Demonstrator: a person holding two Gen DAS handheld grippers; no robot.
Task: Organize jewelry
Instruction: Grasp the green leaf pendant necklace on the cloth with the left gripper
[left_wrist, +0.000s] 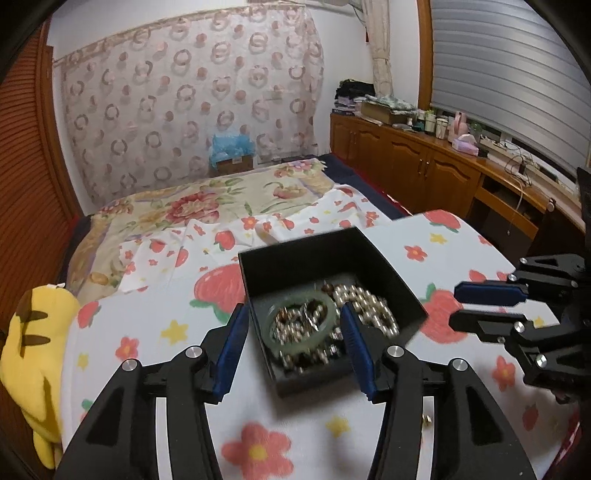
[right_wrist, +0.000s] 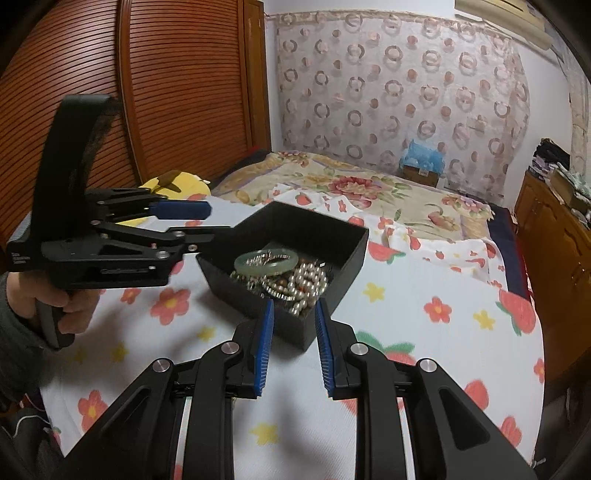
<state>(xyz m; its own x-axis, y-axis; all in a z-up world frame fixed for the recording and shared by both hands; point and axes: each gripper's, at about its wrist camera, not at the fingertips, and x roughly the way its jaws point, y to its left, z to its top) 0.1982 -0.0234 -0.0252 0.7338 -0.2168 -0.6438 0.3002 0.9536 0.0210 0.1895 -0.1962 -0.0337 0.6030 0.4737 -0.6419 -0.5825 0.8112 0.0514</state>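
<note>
While the left tongs (left_wrist: 291, 332) stand spread wide, their blue pads straddle the near wall of the black box (left_wrist: 295, 258) without visibly gripping anything, one pad outside the box and the other over its contents. The right tongs (right_wrist: 293, 332) are parted to a narrower gap and empty, aimed at the near corner of the same box from just beside it; seen from the left wrist, they (left_wrist: 480, 304) hover off the box's right side. The box sits open on a surface covered by a white cloth printed with strawberries and flowers (left_wrist: 424, 236). Inside lie a pale green bangle (right_wrist: 266, 263), resting atop a heap of silvery and pearl-like beaded strands (right_wrist: 306, 284) mixed with a few brown beads. A hand (right_wrist: 74, 310) grips the handle of the left device. A yellow plush toy (left_wrist: 33, 343) lies at the cloth's left edge. Beyond are a bed with a floral cover (left_wrist: 207, 206), wooden cabinets (left_wrist: 424, 162) and a patterned curtain (left_wrist: 192, 92).
</note>
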